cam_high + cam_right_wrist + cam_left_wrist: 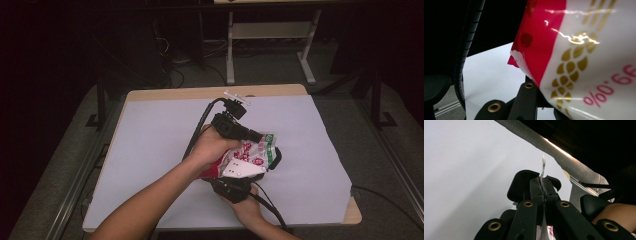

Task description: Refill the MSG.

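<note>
Nearest the person, the right tongs [239, 175] sit low over the white counter [150, 150], their grey three-cornered plate facing up, and they are pinching the near side of a glossy plastic packet [255, 152] printed in red, white and green. In the right gripper view that packet [579, 50] bulges right against the lens, with a red panel, gold wheat ears and red percent figures on white, and the film shines with hard highlights, so I judge it slick and thin. The jaws there are mostly hidden behind the film, but they look pressed together on it

Just beyond, the left tongs [252, 136] come in from above and clamp the packet's far upper edge. In the left gripper view the jaws stand tight together with a thin strip of the packet's edge [543, 167] poking up between them, which looks like the flat sealed seam

So the packet hangs between the two sets of tongs, lifted slightly off the counter, near its middle-right. It looks light and soft: the body crumples and puffs rather than keeping a shape, and whatever is inside is probably loose, though I cannot tell what it is. The flat seams and corners are the sensible places to grip, since the pads can bite on doubled film there, while the rounded belly would likely slide out
</note>
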A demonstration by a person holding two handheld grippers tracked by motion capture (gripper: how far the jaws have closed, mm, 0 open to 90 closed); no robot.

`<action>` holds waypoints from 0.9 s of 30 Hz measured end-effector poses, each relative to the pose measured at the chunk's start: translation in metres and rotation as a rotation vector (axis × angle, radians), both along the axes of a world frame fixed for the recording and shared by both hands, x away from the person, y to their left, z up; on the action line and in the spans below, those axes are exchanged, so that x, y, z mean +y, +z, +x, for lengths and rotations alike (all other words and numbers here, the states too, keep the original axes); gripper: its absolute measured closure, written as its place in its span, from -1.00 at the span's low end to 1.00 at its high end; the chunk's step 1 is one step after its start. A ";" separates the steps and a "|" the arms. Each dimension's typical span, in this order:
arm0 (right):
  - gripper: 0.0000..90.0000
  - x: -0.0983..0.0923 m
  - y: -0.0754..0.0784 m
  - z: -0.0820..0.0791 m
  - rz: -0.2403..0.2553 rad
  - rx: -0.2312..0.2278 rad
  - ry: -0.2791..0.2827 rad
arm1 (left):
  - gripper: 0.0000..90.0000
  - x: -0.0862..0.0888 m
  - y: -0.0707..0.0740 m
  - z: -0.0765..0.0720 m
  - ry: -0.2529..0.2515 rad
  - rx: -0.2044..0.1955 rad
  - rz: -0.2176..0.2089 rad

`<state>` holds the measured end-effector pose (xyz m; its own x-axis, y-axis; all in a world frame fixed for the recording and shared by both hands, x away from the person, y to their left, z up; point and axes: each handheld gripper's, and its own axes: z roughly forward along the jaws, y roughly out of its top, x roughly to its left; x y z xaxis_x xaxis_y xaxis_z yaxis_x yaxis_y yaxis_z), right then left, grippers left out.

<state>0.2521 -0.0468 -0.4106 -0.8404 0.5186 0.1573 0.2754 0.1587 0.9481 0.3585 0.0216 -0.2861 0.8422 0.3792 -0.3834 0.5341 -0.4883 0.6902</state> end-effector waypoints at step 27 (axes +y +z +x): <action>1.00 0.000 0.001 0.001 -0.022 -0.003 -0.001 | 1.00 0.012 0.009 -0.004 -0.027 -0.004 -0.053</action>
<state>0.2527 -0.0466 -0.4097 -0.8405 0.5225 0.1435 0.2731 0.1797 0.9450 0.3540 0.0333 -0.2774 0.8533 0.3353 -0.3993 0.5185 -0.4649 0.7176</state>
